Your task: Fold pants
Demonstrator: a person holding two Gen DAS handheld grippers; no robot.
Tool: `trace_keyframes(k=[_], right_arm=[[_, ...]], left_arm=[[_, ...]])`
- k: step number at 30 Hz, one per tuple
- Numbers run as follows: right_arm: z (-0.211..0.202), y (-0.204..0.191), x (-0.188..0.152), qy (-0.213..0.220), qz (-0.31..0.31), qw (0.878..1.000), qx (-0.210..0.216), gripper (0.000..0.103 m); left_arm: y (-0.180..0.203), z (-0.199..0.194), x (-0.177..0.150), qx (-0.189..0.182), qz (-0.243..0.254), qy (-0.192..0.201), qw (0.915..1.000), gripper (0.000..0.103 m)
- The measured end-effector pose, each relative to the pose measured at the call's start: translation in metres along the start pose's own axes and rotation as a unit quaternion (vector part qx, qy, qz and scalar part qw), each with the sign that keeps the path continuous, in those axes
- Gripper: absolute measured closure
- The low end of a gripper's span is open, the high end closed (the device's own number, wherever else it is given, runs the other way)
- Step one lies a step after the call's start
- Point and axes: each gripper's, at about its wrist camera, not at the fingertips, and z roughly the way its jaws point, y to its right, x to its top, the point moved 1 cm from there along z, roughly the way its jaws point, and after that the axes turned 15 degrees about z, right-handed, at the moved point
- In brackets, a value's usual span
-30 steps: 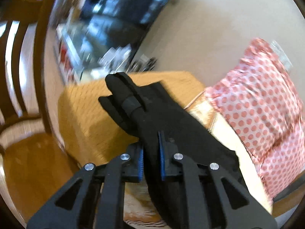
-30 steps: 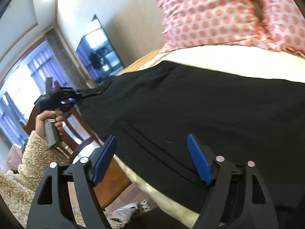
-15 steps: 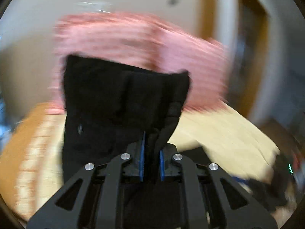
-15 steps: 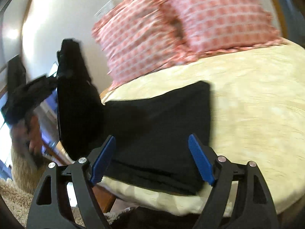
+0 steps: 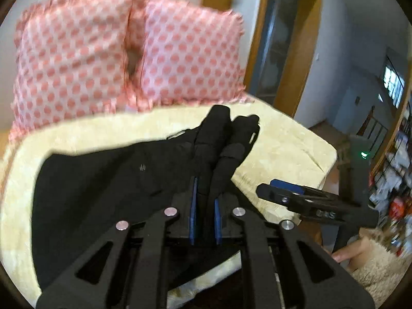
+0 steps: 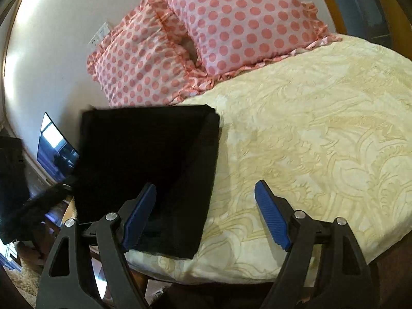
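Cream bedspread point(image 6: 322, 134) carries two dotted pillows point(image 6: 242, 18) (one black pants point(image 6: 144, 159)).

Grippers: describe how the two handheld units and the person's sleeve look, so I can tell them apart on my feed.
Both match: the left gripper and the right gripper have black, triangular cut-out finger frames with silver rivets and ribbed blue pads. In the left wrist view the right unit shows faint pale lettering on its side and a green light on the black post behind it. The person's sleeve is cream, fluffy fleece.
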Motion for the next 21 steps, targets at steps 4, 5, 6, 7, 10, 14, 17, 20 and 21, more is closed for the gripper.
trace_keyframes(k=[4, 5, 6, 7, 10, 14, 17, 20, 21], right_arm=[[0.0, 0.009, 0.002, 0.003, 0.01, 1.0, -0.014, 0.022], [0.0, 0.01, 0.003, 0.006, 0.013, 1.0, -0.019, 0.022], [0.0, 0.009, 0.004, 0.007, 0.013, 1.0, -0.021, 0.022], [0.0, 0.009, 0.005, 0.009, 0.012, 1.0, -0.022, 0.022], [-0.004, 0.0, 0.01, 0.026, -0.007, 0.999, -0.025, 0.022], [-0.014, -0.024, 0.017, 0.061, -0.045, 0.997, -0.005, 0.022], [-0.009, -0.048, 0.015, 0.057, -0.086, 0.994, 0.021, 0.022], [0.02, -0.08, -0.001, -0.013, -0.141, 0.989, 0.036, 0.022], [0.027, -0.089, -0.008, -0.021, -0.156, 0.987, 0.041, 0.022]], left_arm=[[0.023, 0.031, -0.03, -0.033, 0.027, -0.069, 0.9967, 0.092], [0.024, 0.039, -0.036, -0.041, 0.023, -0.078, 0.9959, 0.092], [0.027, 0.04, -0.041, -0.04, 0.026, -0.079, 0.9958, 0.091], [0.029, 0.039, -0.043, -0.035, 0.032, -0.075, 0.9961, 0.091], [0.026, 0.029, -0.043, -0.054, 0.03, -0.061, 0.9962, 0.08], [-0.001, -0.017, -0.044, -0.117, -0.02, 0.01, 0.9929, 0.037], [-0.036, -0.042, -0.046, -0.039, -0.075, 0.059, 0.9947, 0.013], [-0.061, -0.03, -0.051, 0.09, -0.088, -0.006, 0.992, 0.013], [-0.065, -0.025, -0.054, 0.113, -0.089, -0.025, 0.9892, 0.013]])
